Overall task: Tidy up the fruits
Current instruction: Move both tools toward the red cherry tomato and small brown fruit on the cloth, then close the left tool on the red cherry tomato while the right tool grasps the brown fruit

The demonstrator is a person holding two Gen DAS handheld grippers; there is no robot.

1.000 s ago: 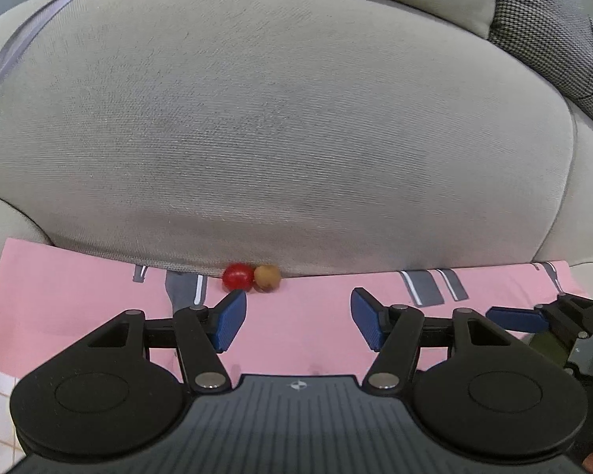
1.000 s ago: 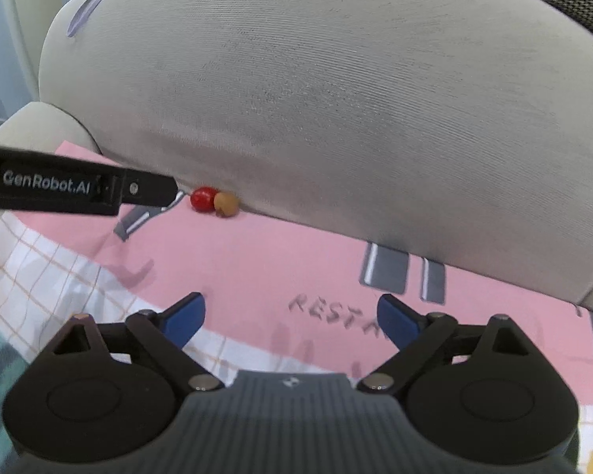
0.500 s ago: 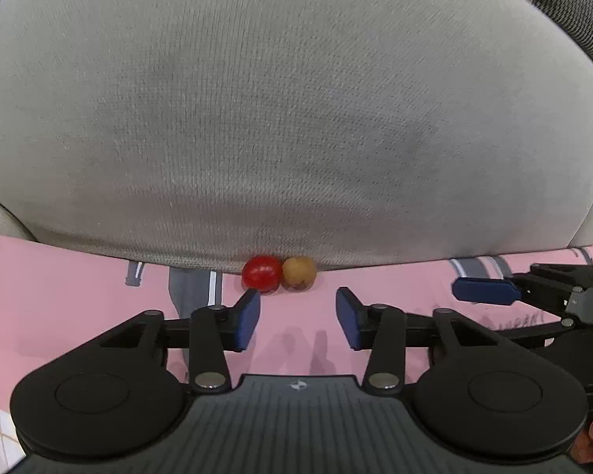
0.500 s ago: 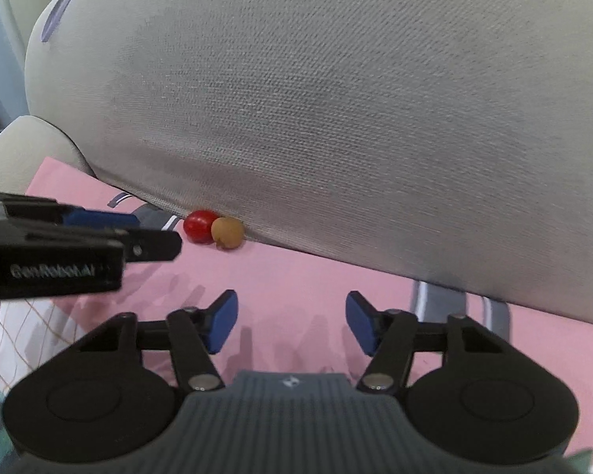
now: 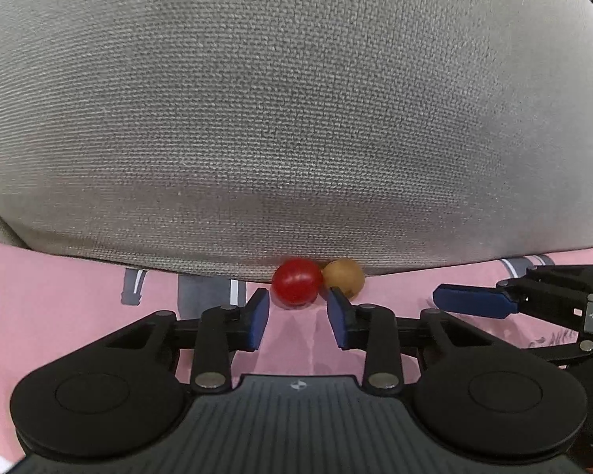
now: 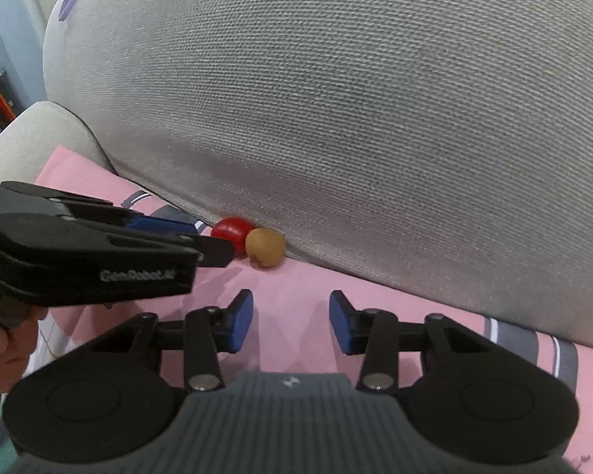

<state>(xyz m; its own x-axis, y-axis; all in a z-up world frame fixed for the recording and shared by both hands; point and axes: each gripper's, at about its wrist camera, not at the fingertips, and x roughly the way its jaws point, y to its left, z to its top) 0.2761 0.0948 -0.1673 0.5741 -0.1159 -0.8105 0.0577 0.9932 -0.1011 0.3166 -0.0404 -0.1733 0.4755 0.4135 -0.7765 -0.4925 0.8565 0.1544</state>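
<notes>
At the pink cloth's (image 5: 79, 300) back edge, against the grey cushion (image 5: 296, 118), a red fruit (image 5: 296, 286) touched a tan fruit (image 5: 344, 281). Left gripper (image 5: 298, 316) sat spread just before the red one. Right gripper (image 6: 290, 322) hung spread, nearby, gripping nothing.

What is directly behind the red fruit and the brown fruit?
Directly behind the red fruit and brown fruit bulges a grey cushion; both sit at its lower edge on the pink cloth. Whatever lies under the cushion's overhang is hidden.
</notes>
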